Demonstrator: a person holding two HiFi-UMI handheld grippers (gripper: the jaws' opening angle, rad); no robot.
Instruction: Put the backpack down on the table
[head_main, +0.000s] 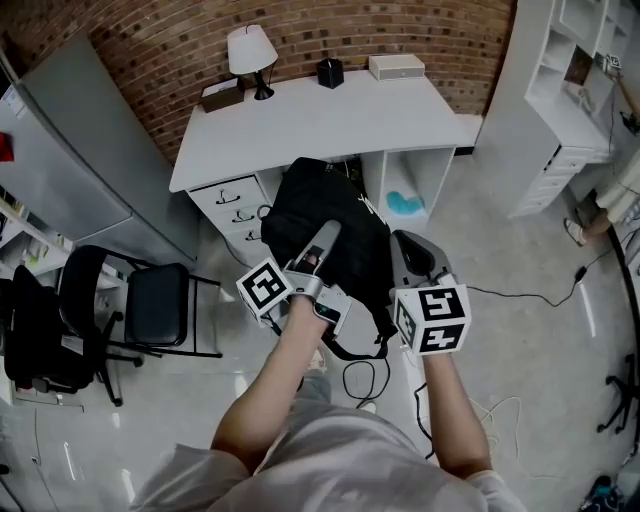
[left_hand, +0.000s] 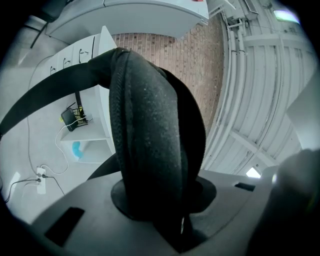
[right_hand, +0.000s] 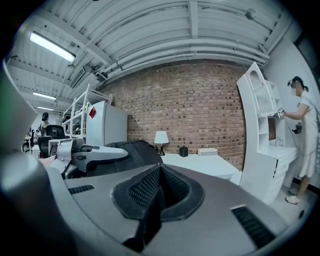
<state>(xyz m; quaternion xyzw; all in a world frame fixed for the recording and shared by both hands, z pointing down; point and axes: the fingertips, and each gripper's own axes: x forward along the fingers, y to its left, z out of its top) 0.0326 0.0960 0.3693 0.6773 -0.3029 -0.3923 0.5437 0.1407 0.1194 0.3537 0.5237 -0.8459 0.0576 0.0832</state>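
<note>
Dangling backpack (head_main: 310, 200) before table (head_main: 340, 120) with lamp (head_main: 251, 50)

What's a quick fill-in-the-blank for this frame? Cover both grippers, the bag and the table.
1. The left gripper is shut on a strap of the black ____.
2. The right gripper has its jaws together and holds ____.
3. The wall behind the white table is built of ____.
4. A white-shaded ____ stands on the table.

Missing words: backpack; nothing; brick; lamp.
</note>
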